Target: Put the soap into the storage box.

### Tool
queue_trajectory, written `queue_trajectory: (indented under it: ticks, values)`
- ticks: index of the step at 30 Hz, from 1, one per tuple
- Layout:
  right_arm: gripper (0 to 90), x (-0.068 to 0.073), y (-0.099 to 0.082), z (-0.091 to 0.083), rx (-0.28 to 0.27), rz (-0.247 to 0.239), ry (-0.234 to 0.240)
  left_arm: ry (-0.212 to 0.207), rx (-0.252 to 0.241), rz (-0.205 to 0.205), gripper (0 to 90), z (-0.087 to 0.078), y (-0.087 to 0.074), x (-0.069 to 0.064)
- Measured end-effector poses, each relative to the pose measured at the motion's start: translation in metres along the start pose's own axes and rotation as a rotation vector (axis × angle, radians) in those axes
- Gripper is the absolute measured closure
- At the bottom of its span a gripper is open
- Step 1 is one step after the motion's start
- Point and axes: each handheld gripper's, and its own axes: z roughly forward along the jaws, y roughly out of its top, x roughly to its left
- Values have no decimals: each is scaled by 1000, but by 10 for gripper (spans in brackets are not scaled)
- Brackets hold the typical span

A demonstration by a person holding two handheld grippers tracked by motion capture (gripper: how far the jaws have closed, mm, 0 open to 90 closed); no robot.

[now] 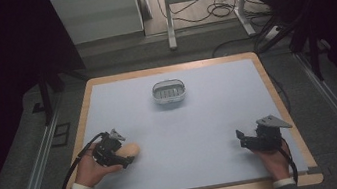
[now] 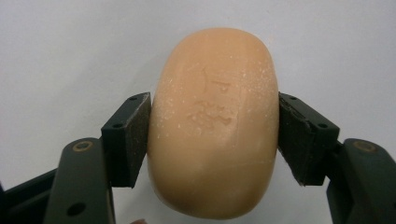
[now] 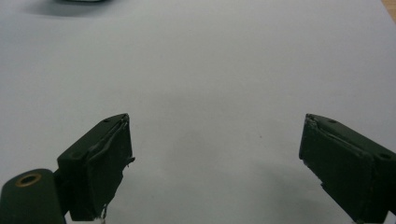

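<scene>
The left gripper lay low, jaws nearly closed; the right gripper rested with jaws wide apart.

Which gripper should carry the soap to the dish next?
Left. The left gripper pads already press the soap bar; the right gripper sits open, off to the side. The soap dish lies ahead.

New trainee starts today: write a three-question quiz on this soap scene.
1. True or false: the left gripper has its pads pressed on both sides of the soap bar.
2. How do the right gripper's jaws stand: A) shut on the soap, B) open with nothing between them, C) shut on the dish?
3. What sits at the far middle of the table?

Key: 1 true. 2 B. 3 A grey soap dish, standing apart from both grippers.
</scene>
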Motion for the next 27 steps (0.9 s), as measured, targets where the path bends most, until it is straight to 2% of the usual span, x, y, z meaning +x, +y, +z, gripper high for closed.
queue_trajectory:
  ticks: [27]
  values:
    - [98,0,0,0,2,2,0,6,-17,9,322,-5,8,0]
